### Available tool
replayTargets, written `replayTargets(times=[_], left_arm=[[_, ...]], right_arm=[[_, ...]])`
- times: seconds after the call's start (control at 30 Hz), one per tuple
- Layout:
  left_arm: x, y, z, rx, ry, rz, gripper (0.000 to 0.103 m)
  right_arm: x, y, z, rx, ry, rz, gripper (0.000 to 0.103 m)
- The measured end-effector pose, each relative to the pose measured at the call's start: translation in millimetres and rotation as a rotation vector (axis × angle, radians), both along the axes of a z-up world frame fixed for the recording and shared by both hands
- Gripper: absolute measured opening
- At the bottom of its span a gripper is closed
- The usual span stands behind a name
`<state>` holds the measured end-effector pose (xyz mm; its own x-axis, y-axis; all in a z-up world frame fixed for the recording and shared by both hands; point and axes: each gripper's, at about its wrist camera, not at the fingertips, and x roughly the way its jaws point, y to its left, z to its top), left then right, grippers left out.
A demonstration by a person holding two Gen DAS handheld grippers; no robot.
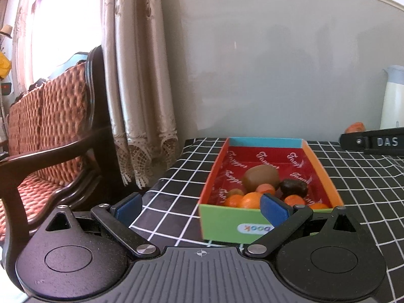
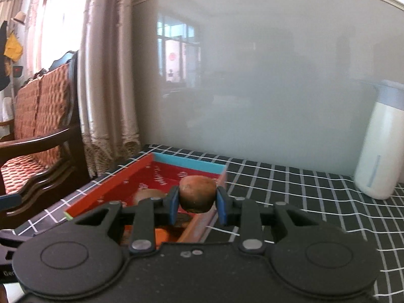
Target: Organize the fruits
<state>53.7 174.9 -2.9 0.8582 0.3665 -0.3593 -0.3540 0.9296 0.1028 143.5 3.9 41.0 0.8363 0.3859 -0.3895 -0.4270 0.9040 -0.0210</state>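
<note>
My right tongs (image 2: 197,203) pinch a brown fruit (image 2: 197,194) above the box (image 2: 186,162) rim; a slip sends it rolling across the counter (image 2: 290,192). Left tongs (image 1: 202,208) gape wide.

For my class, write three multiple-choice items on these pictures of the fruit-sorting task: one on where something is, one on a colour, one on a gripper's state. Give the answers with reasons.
1. Where does the kiwi lie?
A. on the chair
B. in the cardboard box
C. beside the white bottle

2. What colour is the box's near wall in the left wrist view?
A. green
B. purple
C. white

3. What state is the right gripper in?
A. open and empty
B. out of view
C. shut on a brown fruit

Answers: 1 B, the kiwi sits on the red lining among the oranges; 2 A, the wall facing the left gripper is green; 3 C, both blue pads press the fruit's sides.
</note>
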Motion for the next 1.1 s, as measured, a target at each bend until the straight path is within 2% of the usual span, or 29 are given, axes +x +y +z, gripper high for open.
replayTargets(times=[0.3,1.1], left_arm=[[-8.7,17.1,-1.4,-0.012,0.004,0.023,0.099],[-10.1,19.3,-5.7,0.004,0.028,0.025,0.099]], right_arm=[[-1.3,34.0,-12.7,-0.026,0.021,0.064,0.029],[12.9,66.4,-46.1,-0.063,0.126,0.118,0.031]])
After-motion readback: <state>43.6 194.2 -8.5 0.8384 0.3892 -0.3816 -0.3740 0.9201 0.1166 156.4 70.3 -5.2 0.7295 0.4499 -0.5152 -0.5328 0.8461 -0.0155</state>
